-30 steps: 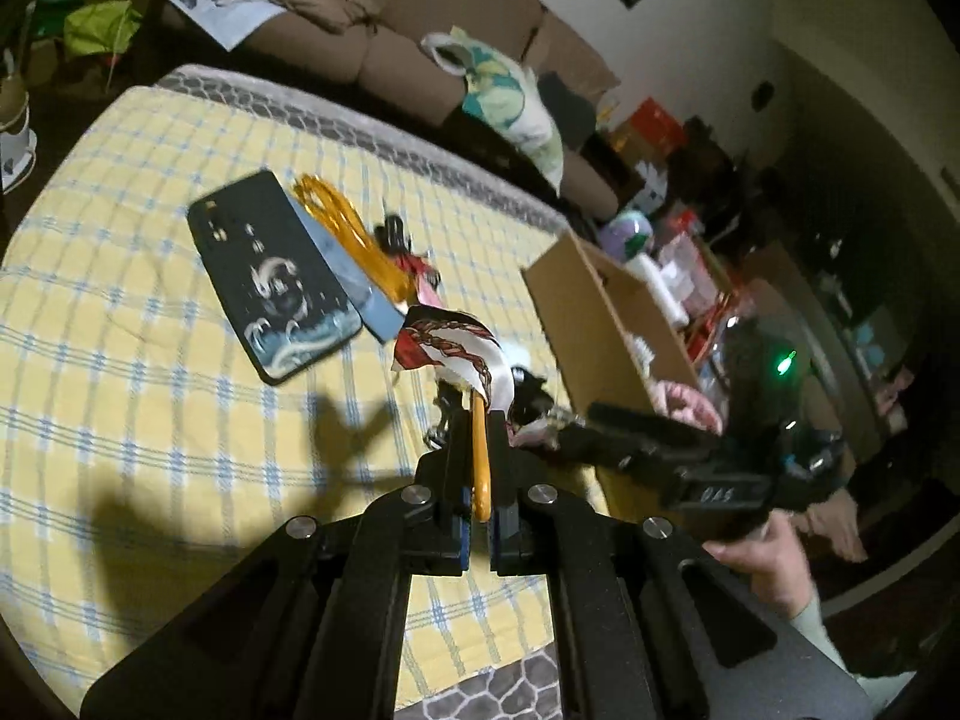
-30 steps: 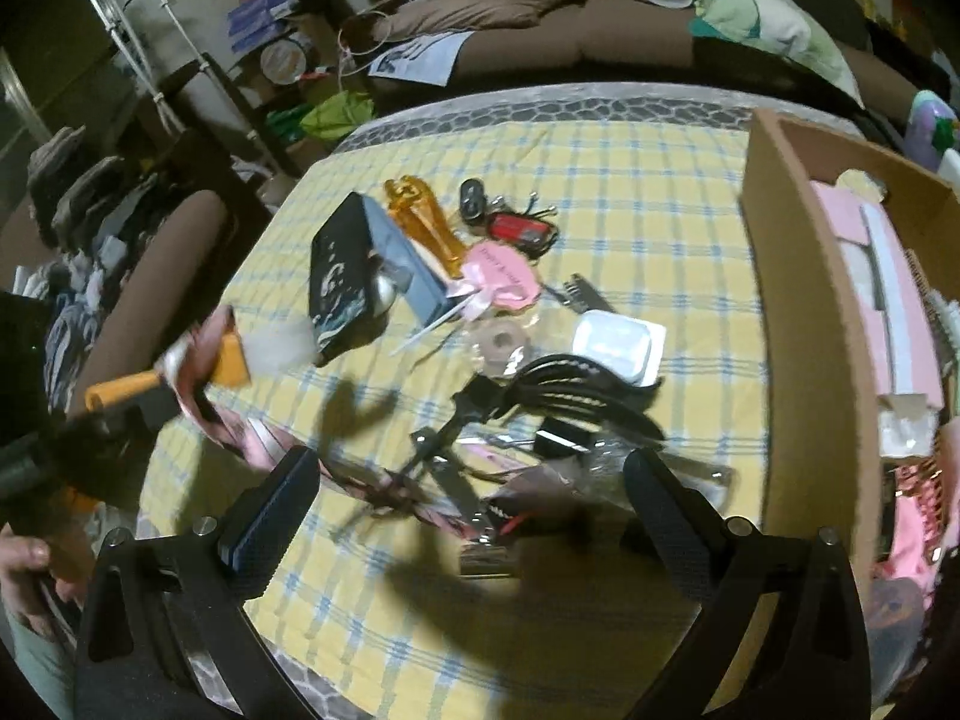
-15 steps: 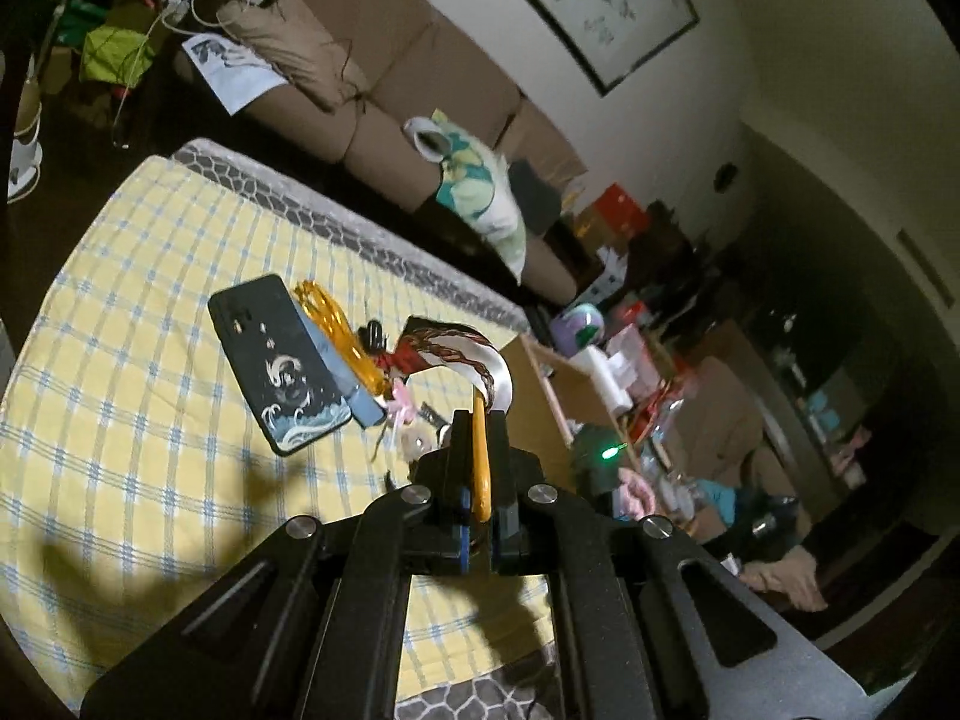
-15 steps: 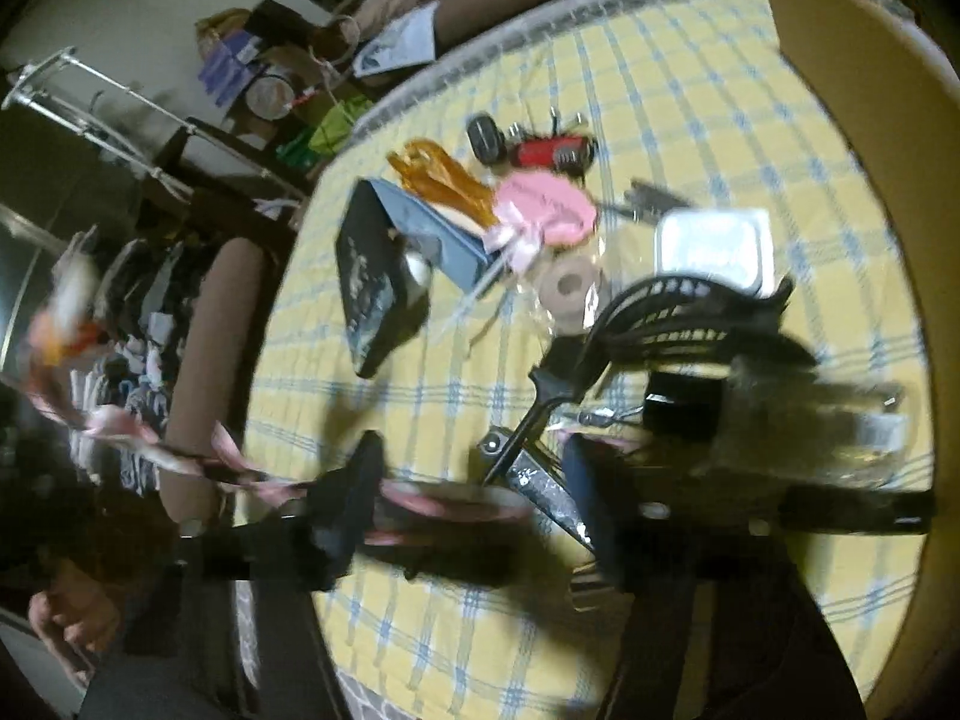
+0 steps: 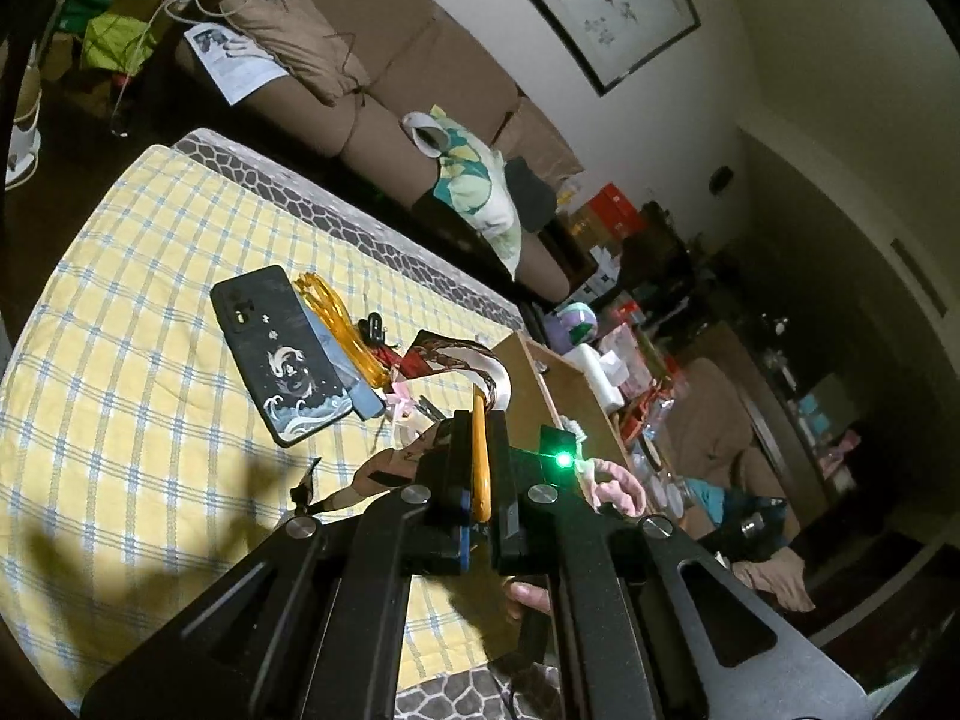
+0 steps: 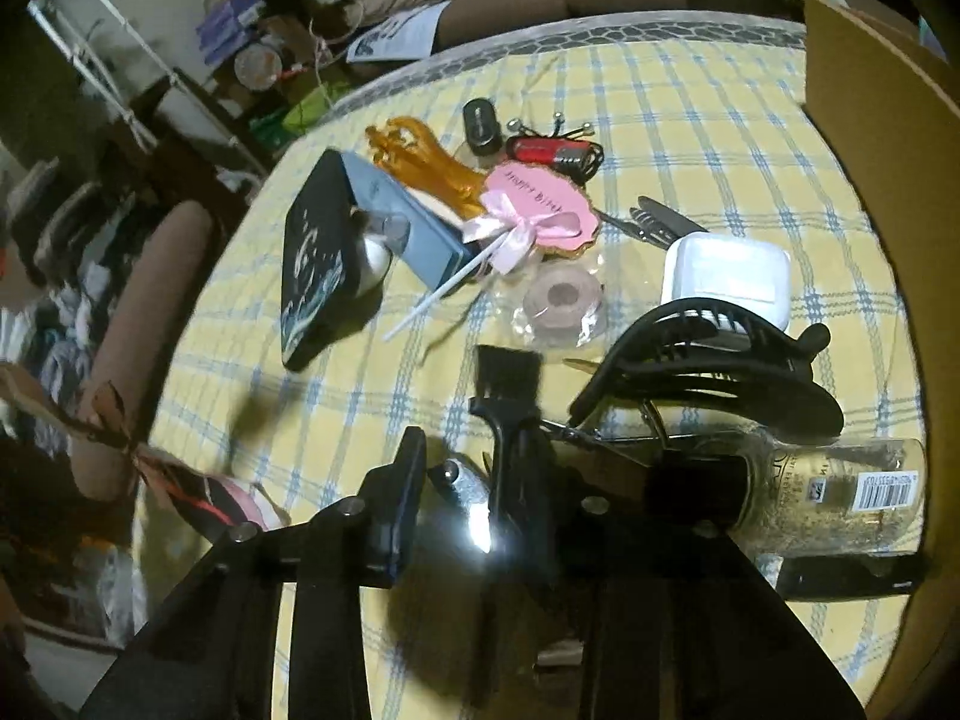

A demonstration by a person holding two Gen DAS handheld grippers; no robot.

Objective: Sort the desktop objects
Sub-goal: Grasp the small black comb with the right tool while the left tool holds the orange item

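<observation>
You are working in a dim room, with one hard light falling from above onto the yellow checked tablecloth [image 5: 150, 360], which glows while the sofa [image 5: 384, 84] and the far corners sink into murk. Soft dark shadows lie across the cloth's near part. A green indicator lamp [image 5: 563, 459] flares, and white glare burns on a shiny metal piece [image 6: 480, 531]. Both fisheye views bend and darken at the rims; the right view's left edge smears with blur.
</observation>
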